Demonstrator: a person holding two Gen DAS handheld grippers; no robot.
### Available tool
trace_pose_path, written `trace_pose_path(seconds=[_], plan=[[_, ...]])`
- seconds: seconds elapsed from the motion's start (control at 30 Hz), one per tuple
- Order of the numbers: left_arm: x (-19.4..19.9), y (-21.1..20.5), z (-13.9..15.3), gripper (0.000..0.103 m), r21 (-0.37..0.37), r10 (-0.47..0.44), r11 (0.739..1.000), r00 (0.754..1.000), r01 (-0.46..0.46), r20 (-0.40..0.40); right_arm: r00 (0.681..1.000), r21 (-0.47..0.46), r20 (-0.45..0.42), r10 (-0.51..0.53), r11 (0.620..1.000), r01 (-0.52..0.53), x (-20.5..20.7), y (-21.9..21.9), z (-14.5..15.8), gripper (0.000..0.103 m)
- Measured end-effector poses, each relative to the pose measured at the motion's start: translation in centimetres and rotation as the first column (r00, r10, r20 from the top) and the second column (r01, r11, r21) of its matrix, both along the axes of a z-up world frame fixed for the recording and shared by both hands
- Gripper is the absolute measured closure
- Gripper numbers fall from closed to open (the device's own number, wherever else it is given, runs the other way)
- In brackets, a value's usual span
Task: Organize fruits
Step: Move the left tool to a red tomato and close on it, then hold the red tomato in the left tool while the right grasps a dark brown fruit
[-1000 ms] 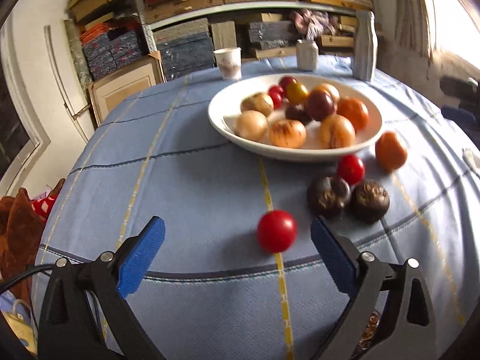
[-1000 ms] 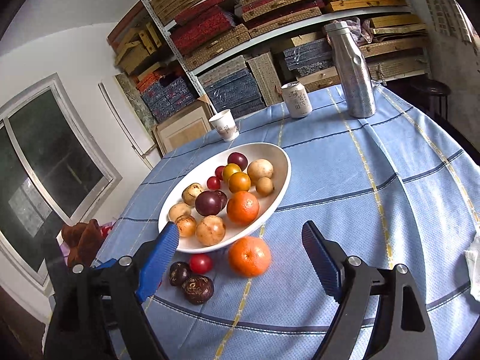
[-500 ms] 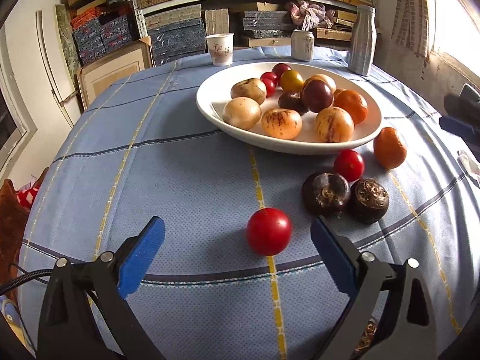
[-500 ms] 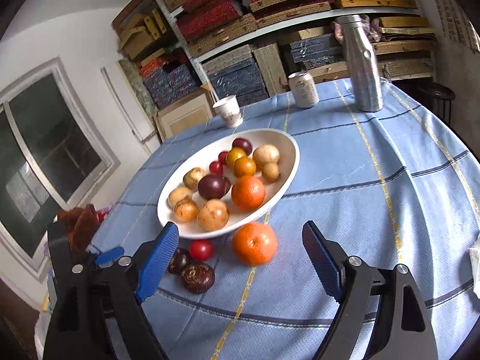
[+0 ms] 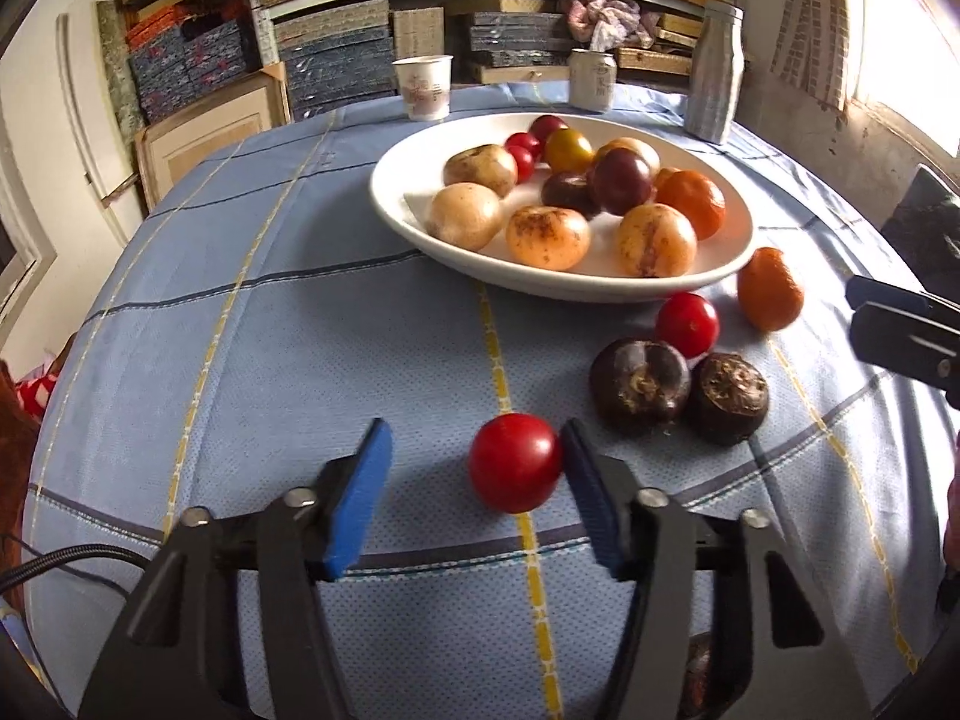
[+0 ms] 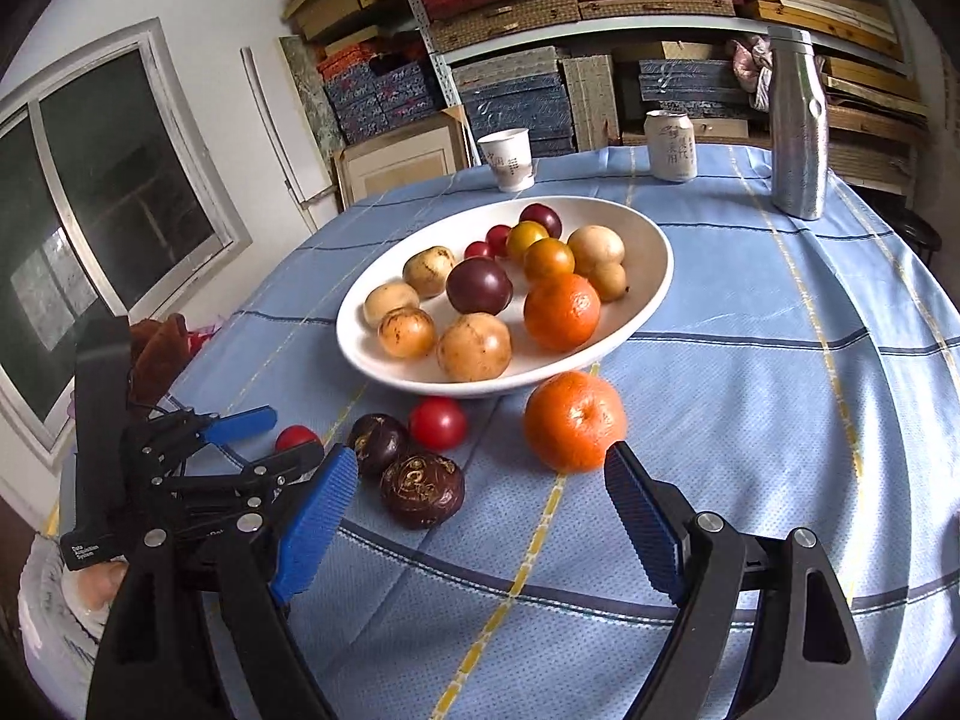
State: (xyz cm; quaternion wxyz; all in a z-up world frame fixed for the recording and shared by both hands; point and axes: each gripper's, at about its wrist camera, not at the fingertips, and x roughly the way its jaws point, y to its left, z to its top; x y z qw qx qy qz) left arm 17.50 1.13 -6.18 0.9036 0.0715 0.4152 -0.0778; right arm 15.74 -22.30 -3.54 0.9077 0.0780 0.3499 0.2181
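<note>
The left tongs (image 5: pixel 474 483) are seen low over the worktop (image 5: pixel 270 360), their jaws having just been closing, with a red tomato (image 5: pixel 515 462) between the blue pads. The right-hand pad (image 5: pixel 585 495) is at the tomato's side, seemingly touching it, while a clear gap is left to the other pad (image 5: pixel 357 495), so the tomato is not yet clamped and still rests on the blue cloth. Just beyond the left tongs' right-hand pad two dark round fruits (image 5: pixel 678 387) are found touching each other, with a second small tomato (image 5: pixel 687 324) behind them and an orange (image 5: pixel 770 289) further right. Ahead of the tongs a white bowl (image 5: pixel 420 228) is filled with other fruit. The right tongs (image 6: pixel 480 492) are held wide with nothing between the pads; the orange (image 6: pixel 575 420) lies just ahead of their right-hand pad, beside the bowl's rim. Beyond the bowl a paper cup (image 6: pixel 509 159), a drinks can (image 6: pixel 671 146) and a metal bottle (image 6: pixel 798 126) are stood upright.
</note>
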Motion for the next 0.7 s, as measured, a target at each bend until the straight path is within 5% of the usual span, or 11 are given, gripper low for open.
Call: trace_pose_path(seconds=[0.17,0.37,0.6,0.7], plan=[[-0.1,-0.8,-0.2,0.072,0.001,-0.045,0.999,0.999,0.045,-0.016,0.999,-0.045,-0.013,0.046,0.998,-0.046,-0.2,1.5,-0.6,0.018],[0.2,0.6,0.0,0.073,-0.042,0.017,0.999,1.0,-0.018,-0.017,0.996,-0.113,-0.015,0.086,0.99,-0.087,-0.6,3.0,-1.0,0.019],[0.4,1.1,0.0,0.073,-0.05,0.033,0.998,0.999,-0.035,-0.026,0.986,-0.211,-0.097,0.134,0.966,-0.152,0.2,5.5,-2.4,0.043],[0.5,1.0,-0.1,0.073,-0.048,0.032,0.998,0.999,-0.033,-0.03,0.987,-0.205,-0.106,0.124,0.968,-0.144,0.7,5.6,-2.5,0.043]])
